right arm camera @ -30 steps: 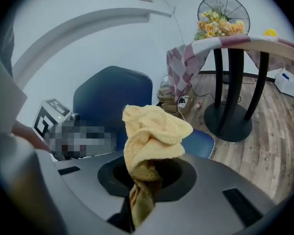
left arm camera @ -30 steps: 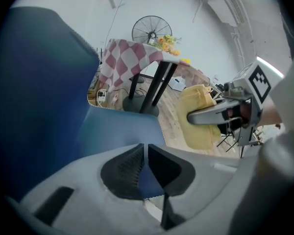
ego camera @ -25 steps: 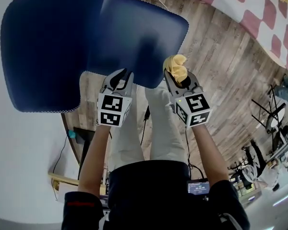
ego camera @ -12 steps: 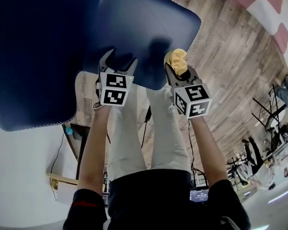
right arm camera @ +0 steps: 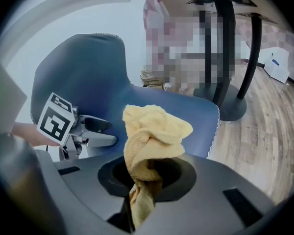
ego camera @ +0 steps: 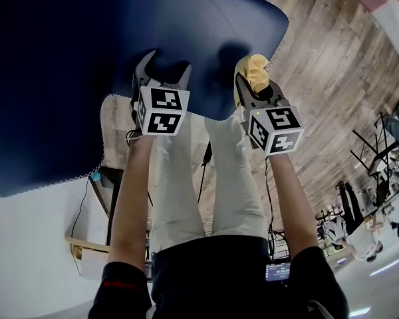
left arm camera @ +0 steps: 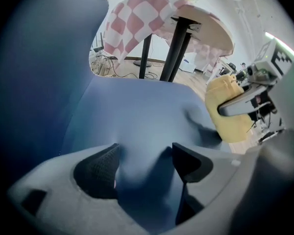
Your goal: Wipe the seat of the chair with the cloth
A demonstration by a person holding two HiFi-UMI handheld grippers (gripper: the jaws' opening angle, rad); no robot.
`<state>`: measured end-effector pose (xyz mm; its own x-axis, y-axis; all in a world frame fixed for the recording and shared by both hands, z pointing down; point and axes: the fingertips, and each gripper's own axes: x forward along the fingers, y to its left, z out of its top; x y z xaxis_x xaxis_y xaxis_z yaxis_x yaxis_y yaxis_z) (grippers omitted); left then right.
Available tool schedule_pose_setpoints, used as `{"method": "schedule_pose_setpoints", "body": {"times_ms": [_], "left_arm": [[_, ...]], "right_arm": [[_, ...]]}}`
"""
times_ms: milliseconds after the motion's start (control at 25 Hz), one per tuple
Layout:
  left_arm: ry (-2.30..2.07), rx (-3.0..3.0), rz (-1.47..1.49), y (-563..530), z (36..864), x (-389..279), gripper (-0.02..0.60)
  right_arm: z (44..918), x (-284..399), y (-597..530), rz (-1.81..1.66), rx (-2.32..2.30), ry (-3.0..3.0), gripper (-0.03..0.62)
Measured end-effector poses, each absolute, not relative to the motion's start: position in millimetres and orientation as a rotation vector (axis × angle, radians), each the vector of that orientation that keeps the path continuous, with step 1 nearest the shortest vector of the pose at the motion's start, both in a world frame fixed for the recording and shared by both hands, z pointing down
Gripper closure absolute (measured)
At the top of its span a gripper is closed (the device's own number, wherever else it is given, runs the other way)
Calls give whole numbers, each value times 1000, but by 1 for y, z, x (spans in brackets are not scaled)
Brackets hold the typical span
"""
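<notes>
Now the right gripper (right arm camera: 143,177) is clenched on the yellow cloth (right arm camera: 154,126). The cloth is bunched into a knotted wad that pokes out past the jaw tips. Its long axis follows the gripper's own line and points forward and down at the blue seat (ego camera: 206,25) just ahead. It looks to hang just short of the cushion near the front edge, though contact cannot be ruled out.

Beside it, to its left, the left gripper (left arm camera: 144,160) is released. Its jaws have just been opening and stand wide apart, with nothing between them, only the seat beyond.

To wipe well, I would press the wad down until it flattens against the cushion and keep the grip firm so the cloth does not slip out. The strokes should overlap, running from the near edge away toward the backrest (ego camera: 46,78), which rises beyond and to the left. The free left gripper could steady the seat edge if the chair shifts.
</notes>
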<state>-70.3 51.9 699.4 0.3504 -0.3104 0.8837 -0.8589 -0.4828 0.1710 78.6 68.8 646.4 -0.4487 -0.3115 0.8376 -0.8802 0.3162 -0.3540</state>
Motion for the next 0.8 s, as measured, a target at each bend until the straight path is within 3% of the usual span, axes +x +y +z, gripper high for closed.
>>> {"method": "schedule_pose_setpoints", "body": {"times_ms": [800], "left_arm": [[-1051, 2012, 1071, 48, 710, -64, 244]], "right_arm": [[651, 150, -59, 840, 1249, -1873, 542]]}}
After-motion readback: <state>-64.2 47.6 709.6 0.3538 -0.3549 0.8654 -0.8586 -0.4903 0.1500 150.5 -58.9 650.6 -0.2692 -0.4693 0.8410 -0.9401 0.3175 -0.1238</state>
